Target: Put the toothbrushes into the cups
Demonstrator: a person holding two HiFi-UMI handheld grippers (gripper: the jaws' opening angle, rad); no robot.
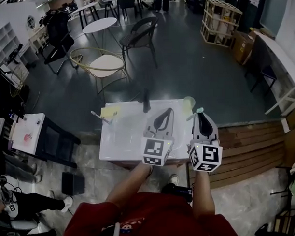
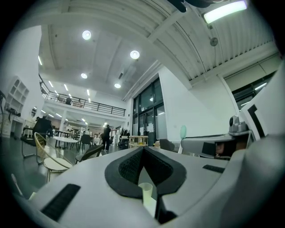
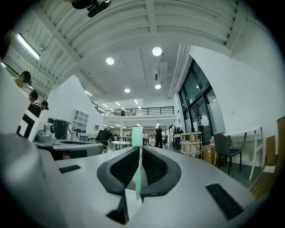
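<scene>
Ten o'clock's yellow cup (image 1: 110,113) looks filled; my right claw (image 3: 139,151) clamps the green toothbrush (image 3: 137,133), not yet cupped; left claw (image 2: 143,150) closed.

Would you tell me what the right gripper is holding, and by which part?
A green toothbrush, pinched along its handle, with the brush head sticking out past the jaw tips.
</scene>
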